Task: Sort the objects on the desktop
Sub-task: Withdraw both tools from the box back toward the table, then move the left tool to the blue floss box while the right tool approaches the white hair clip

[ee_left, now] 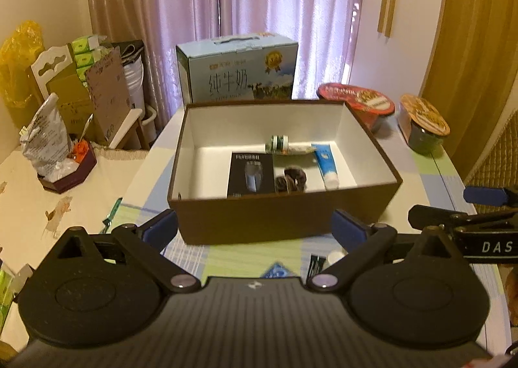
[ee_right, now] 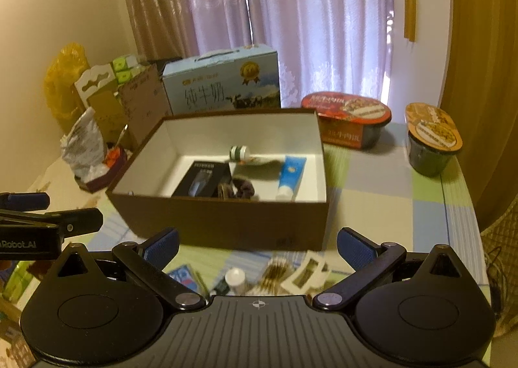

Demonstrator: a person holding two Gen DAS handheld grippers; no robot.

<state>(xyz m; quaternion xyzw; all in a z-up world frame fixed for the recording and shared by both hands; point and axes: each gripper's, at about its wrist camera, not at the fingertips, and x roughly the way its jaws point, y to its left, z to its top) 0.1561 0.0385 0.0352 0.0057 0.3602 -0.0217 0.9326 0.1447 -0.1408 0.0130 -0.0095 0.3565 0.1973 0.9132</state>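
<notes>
A brown box [ee_left: 275, 219] [ee_right: 226, 222] with a white inside stands on the checked tablecloth. In it lie a black product box [ee_left: 247, 175] [ee_right: 202, 180], a dark hair scrunchie [ee_left: 291, 178] [ee_right: 241, 190], a blue tube [ee_left: 325, 162] [ee_right: 289, 175] and a green-capped tube [ee_left: 285, 145] [ee_right: 241, 152]. My left gripper [ee_left: 255, 227] hovers open in front of the box. My right gripper [ee_right: 257, 243] is open too, above small items: a white-capped bottle [ee_right: 235, 279], a cotton swab pack [ee_right: 278, 272] and a blue card [ee_right: 183, 274].
A milk carton [ee_left: 238, 68] [ee_right: 221, 83] stands behind the box. Two instant food bowls [ee_left: 359, 101] [ee_right: 430, 138] sit to the right. A foil bag and a dark tray [ee_left: 64, 170] sit left, with cardboard stacked behind.
</notes>
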